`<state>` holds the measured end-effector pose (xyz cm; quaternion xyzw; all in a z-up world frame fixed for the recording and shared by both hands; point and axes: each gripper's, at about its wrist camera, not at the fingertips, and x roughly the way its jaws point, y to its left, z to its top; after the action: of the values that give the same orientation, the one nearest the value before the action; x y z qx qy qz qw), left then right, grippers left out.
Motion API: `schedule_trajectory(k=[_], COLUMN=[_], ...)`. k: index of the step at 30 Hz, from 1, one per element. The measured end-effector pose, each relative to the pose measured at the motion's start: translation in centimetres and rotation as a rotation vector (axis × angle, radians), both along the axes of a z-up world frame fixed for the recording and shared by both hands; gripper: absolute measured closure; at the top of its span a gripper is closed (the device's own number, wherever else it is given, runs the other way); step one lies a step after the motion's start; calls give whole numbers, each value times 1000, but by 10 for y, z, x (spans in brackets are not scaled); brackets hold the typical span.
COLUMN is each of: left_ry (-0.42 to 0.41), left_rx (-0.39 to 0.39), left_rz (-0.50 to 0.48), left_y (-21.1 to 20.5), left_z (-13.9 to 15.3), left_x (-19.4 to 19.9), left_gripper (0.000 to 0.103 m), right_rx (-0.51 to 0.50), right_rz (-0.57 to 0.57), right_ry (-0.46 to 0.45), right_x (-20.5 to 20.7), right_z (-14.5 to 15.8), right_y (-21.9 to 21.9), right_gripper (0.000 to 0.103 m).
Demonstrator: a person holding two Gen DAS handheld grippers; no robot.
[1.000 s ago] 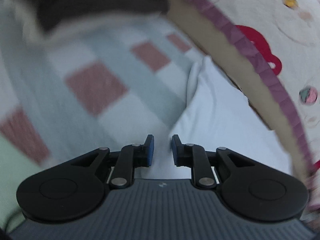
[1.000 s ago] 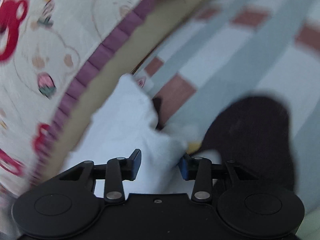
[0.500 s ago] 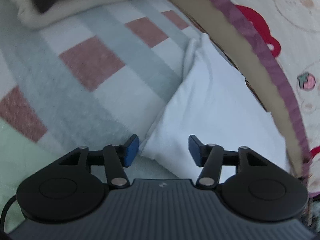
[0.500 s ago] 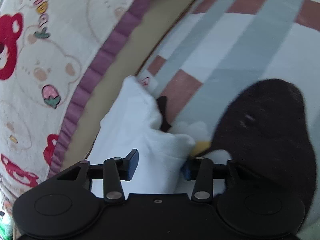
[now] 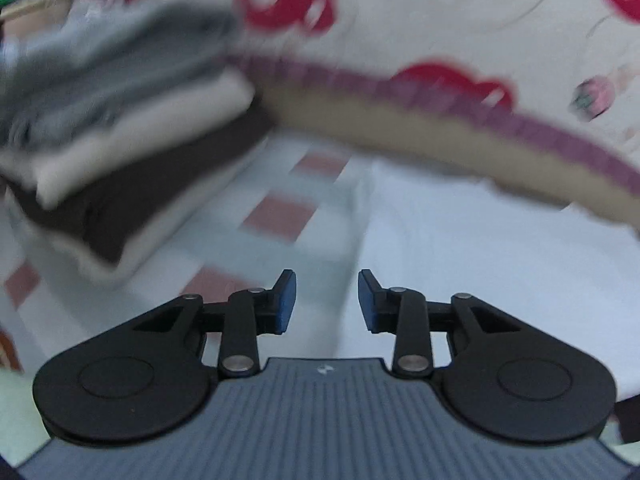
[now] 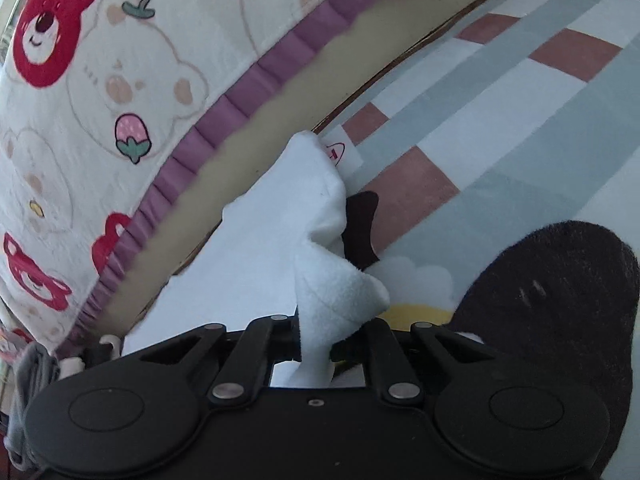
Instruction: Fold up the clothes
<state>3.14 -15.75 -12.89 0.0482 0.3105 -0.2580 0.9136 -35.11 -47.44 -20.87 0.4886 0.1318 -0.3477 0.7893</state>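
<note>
A white fleece garment (image 6: 276,240) lies on the checked bed cover (image 6: 500,128) beside the bear-print pillow. My right gripper (image 6: 316,344) is shut on a bunched corner of the garment, which sticks up between the fingers. In the blurred left wrist view the same white garment (image 5: 480,248) lies ahead and to the right. My left gripper (image 5: 326,300) is open and empty, just above the garment's left edge.
A stack of folded clothes (image 5: 120,140), grey over cream over dark brown, sits at the left. The bear-print pillow with purple trim (image 6: 100,92) borders the garment; it also shows in the left wrist view (image 5: 460,40). A dark brown plush item (image 6: 560,292) lies at the right.
My right gripper has closed on the white garment's corner. My left gripper, shut a second ago, opened and has swung up and away, bringing the folded stack into view.
</note>
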Motion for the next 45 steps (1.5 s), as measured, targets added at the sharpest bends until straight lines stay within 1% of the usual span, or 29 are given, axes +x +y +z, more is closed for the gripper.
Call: schedule_trajectory(k=[2,3,4,6,7,8,11,13,15,20,22,23,25,26,27,29,30,31,33,34,36,38,39,41,42,45], left_ry=[7,38,88,219,282,320,325,314,304,264,281,310,373,358,319,224,205,212,275,285,282,280,315,378,400,418], left_rx=[-66,-95,-117,-142,-123,-105,-31,32,67,112,113,114,117,114,118,134,125,96,-19,-37,68,96,67,9,-7,-12], left_rz=[-86,-146,-209,-338,-377,-398,-475,-528,-535,-550,-546,-539,-570,-602,-611,-583,-546,-490,-345,-272,-219,-233,-224,-201,-189,-190], left_y=[-5,-10,-17,-37,-50,-60,-83,-95,-100,-98,-102,-102,-100,-94,-87,-66,-53,-41,-4,9,19,25,29,34,36,37], left_z=[10,11,8,-6,-16,-24,-39,-47,-55,-66,-65,-62,-47,-35,-23,-4,1,1,-13,-22,-45,-55,-57,-59,-59,-59], left_x=[-7,-9,-10,-9,-8,-9,-18,-25,-31,-45,-40,-36,-28,-22,-19,-10,-4,3,23,30,43,53,59,68,71,74], left_gripper=[68,66,61,60,60,60,60,60,60,60,60,60,60,60,60,60,60,59,59,59,61,59,59,59,59,59], right_rx=[-19,-41,-73,-172,-228,-274,-351,-360,-360,-368,-377,-405,-509,-551,-564,-557,-557,-571,-578,-566,-555,-539,-520,-460,-437,-423], right_rz=[13,25,43,96,130,166,238,254,256,280,292,303,352,375,398,445,478,522,629,699,840,959,988,1011,1010,998], right_ry=[-15,-22,-26,-5,11,25,55,38,18,1,14,64,216,271,274,225,199,180,143,138,159,207,233,285,298,304], right_x=[1,2,5,17,24,30,46,52,56,64,71,80,107,120,132,157,171,186,218,238,274,309,322,340,343,343], right_z=[7,13,23,43,54,63,81,87,91,98,103,108,119,123,126,134,139,142,143,140,125,99,84,54,44,31], right_y=[-3,-4,-5,-2,0,2,8,10,12,19,22,25,36,40,44,53,61,71,97,111,141,168,176,185,187,192], right_gripper=[93,93,93,93,93,93,93,93,93,93,93,93,93,93,93,93,93,93,93,93,93,93,93,93,93,93])
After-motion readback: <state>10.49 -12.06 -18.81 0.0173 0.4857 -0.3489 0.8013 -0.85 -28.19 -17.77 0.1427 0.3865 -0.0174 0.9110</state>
